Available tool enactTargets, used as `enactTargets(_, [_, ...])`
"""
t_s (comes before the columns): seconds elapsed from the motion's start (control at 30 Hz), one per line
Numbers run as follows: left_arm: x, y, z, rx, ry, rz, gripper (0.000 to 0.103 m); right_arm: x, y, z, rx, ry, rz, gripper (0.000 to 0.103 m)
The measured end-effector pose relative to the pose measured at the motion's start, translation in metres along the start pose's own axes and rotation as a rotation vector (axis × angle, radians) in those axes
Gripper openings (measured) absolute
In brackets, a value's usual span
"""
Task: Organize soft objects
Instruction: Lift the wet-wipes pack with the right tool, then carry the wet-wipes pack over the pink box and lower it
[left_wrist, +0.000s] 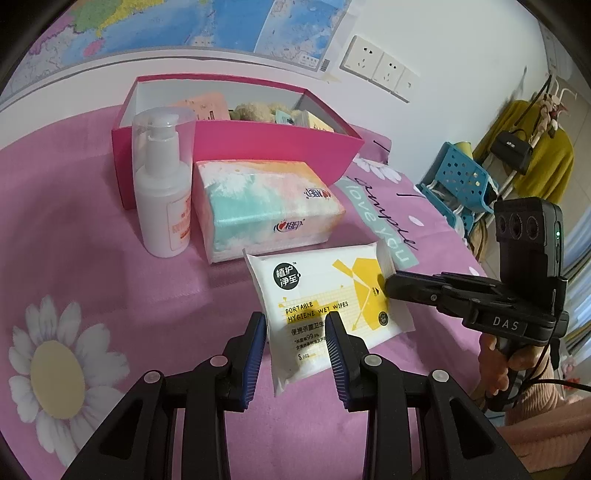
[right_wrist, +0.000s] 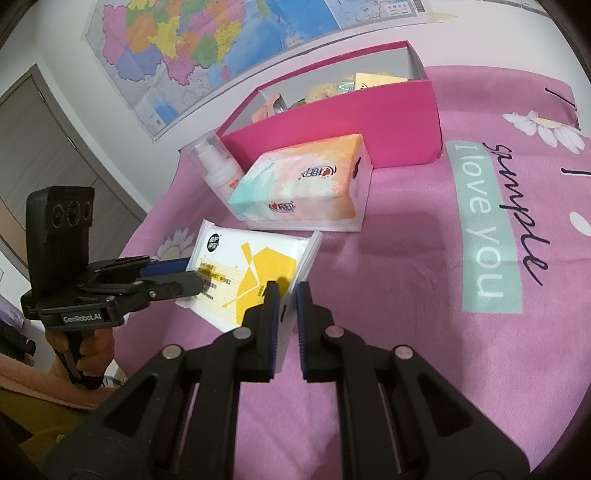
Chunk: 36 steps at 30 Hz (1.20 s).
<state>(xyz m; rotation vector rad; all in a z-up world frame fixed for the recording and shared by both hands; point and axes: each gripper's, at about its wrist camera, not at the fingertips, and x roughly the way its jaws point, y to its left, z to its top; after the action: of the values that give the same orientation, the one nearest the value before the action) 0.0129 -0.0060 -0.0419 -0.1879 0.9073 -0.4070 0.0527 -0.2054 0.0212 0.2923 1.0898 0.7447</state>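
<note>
Wipes sit nearest, a white and yellow pack that says "PORTABLE HYGIENE WET WIPES". The left gripper squeezes its near end. The right gripper pinches its side edge. Just behind lies a tissue pack beside a white pump bottle. Farther back stands a pink box with soft things inside. The pink cloth says "I love you".

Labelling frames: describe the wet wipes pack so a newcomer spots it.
Start at the pink box on the pink cloth. In front lies a pastel tissue pack, and nearer still the wet wipes pack: flat, white, with a yellow shape and a dark round logo.
</note>
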Motion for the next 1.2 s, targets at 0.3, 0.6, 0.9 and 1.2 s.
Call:
enactTargets(0.3, [-0.004,-0.001,0.007,0.009,-0.021,0.002,0.032,-0.002,0.0,0.007,-0.005,-0.018,-0.002,0.011])
enactTargets(0.6, [-0.013,-0.002,0.033,0.045,-0.065,0.012,0.032,-0.01,0.004,0.033,-0.038,-0.084,-0.015,0.011])
enactTargets(0.9, [-0.021,0.0,0.079,0.082,-0.124,0.044,0.032,-0.017,0.002,0.082,-0.069,-0.179,-0.007,0.011])
enactTargets(1.2, [-0.016,0.013,0.137,0.08,-0.169,0.087,0.032,-0.002,-0.008,0.142,-0.061,-0.241,0.002,0.011])
